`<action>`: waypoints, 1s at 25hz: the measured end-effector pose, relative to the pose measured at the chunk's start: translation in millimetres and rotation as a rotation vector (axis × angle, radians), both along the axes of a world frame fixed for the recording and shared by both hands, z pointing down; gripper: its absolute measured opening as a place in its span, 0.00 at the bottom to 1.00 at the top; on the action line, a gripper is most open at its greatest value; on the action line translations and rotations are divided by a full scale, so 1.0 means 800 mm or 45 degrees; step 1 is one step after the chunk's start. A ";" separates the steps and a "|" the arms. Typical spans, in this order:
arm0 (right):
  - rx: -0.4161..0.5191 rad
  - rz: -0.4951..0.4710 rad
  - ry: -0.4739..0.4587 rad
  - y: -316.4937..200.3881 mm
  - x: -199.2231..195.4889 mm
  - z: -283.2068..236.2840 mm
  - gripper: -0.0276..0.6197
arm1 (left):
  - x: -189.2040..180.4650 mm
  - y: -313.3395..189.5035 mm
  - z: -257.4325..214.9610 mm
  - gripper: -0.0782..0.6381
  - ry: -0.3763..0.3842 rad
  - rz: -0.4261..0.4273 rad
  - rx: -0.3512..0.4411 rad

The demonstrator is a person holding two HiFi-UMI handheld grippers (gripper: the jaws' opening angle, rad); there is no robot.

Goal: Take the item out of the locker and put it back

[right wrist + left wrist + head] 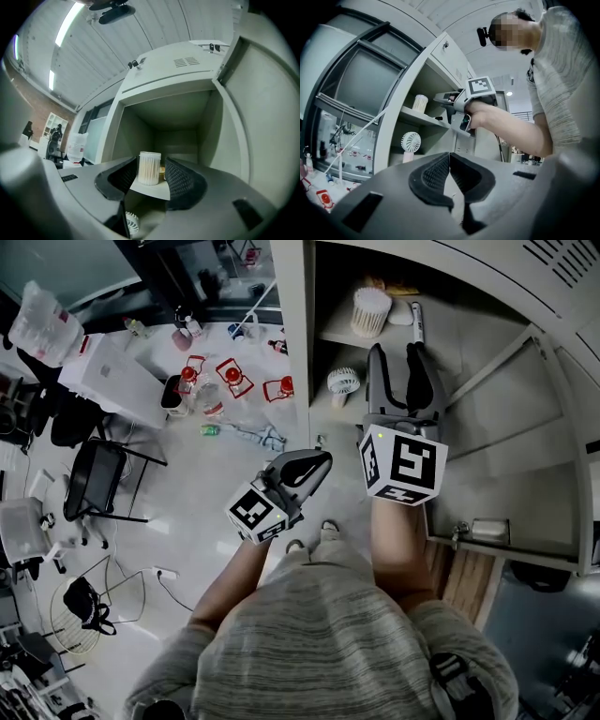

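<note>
My right tongs [151, 167] point into the open locker [292, 334], a touch above level, with the jaws apart and nothing clamped. I line them up this way so that the jar [149, 168] of cotton sticks shows right in the gap between the pads, in the lower middle of the right gripper view. The jar is not gripped: it stands upright by itself near the front edge of the upper shelf [154, 190], and the pads sit to either side of it without touching, as far as I can tell. In the head view it is at the upper middle, just left of my tong tips. I take the jar to be the thing to lift out and put back, since it stands closest to the opening and its round body suits a sideways pinch. The gap looks wide enough to slide round it, so the next move calls for a straight push in before closing. A small fan [343, 383] stands on the shelf below, out of the way. The door [525, 427] hangs open at the right of the frame, leaving room for my arm. My left tongs [449, 157] hang back outside the locker, level, jaws together and empty, because one hand is enough for a light jar.
</note>
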State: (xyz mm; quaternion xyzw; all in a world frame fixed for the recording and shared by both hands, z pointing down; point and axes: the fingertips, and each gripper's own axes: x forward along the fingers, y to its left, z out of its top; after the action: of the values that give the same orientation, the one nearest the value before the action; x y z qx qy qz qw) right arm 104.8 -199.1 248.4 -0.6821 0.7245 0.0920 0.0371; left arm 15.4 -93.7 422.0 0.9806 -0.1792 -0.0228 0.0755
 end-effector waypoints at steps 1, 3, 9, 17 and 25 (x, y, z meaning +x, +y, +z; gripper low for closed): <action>-0.019 -0.032 -0.010 -0.005 -0.005 0.000 0.33 | 0.000 -0.001 -0.002 0.12 0.000 -0.002 0.008; -0.056 -0.087 -0.037 -0.014 -0.012 -0.001 0.37 | -0.001 -0.002 -0.005 0.12 -0.002 -0.009 0.018; -0.139 -0.132 -0.051 -0.040 -0.020 -0.004 0.43 | -0.003 0.000 -0.010 0.12 0.002 -0.014 0.035; -0.280 -0.137 -0.043 -0.082 -0.018 0.005 0.45 | -0.004 0.005 -0.012 0.12 0.008 -0.013 0.036; -0.437 -0.079 0.001 -0.105 -0.011 0.027 0.45 | -0.008 0.004 -0.011 0.12 0.009 -0.028 0.030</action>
State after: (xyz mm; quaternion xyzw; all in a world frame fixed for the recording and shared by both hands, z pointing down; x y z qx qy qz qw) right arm 95.8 -283.5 270.4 -0.6556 0.7503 -0.0340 -0.0774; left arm 8.8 -90.3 413.1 0.9793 -0.1895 -0.0291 0.0643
